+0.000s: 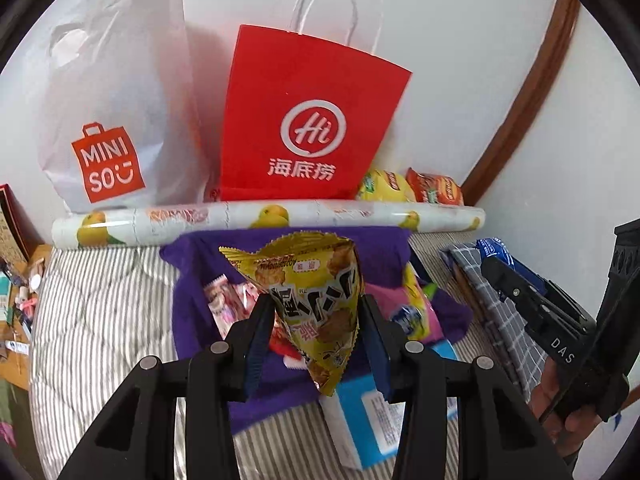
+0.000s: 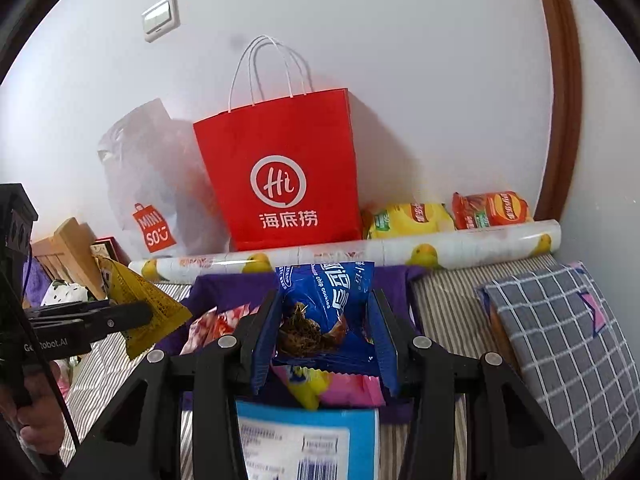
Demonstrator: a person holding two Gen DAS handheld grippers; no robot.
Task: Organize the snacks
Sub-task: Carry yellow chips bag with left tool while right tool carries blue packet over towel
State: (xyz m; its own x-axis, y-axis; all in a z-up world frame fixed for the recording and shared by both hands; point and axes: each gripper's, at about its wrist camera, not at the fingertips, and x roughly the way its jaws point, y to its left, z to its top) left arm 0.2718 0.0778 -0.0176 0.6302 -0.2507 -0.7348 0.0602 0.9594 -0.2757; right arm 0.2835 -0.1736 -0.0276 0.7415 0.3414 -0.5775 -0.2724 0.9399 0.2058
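White wall [image 1: 440, 20] backs a bed covered in a grey-striped quilt [image 1: 100, 300], with a brown wooden door frame [image 1: 528, 92] curving up on the right. Both grippers point forward and downward over the bed.

The left gripper [image 1: 316, 316] is clamped on a yellow snack packet [image 1: 316, 292], its blue pads pressing the packet's two sides; the packet stands up between the jaws with its crimped top flaring above them. In the right wrist view the same gripper shows from the side at far left, packet [image 2: 148, 304] jutting out ahead of it, a hand [image 2: 36, 420] wrapped around its handle below.

The right gripper [image 2: 326, 320] is closed on a blue cookie packet [image 2: 328, 300], which fills the gap between the pads and rises above them. From the left wrist view this gripper [image 1: 516, 284] lies off to the right, gripped by a hand [image 1: 560, 392] at the lower edge.

Beyond and below both claws lies a purple cloth [image 1: 200, 280] holding more snacks, among them a pink packet [image 2: 348, 390]. Directly beneath the jaws sits a blue-and-white box [image 2: 304, 440]. Further ahead a rolled sheet printed with yellow fruit [image 1: 260, 220] lies crosswise, and behind it stand a red paper bag [image 1: 308, 120] and a white plastic bag [image 1: 112, 112] against the wall. Right of the red bag rest a yellow chip bag [image 2: 408, 220] and an orange chip bag [image 2: 492, 210]. A grey checked cushion [image 2: 560, 340] lies to the right gripper's right.
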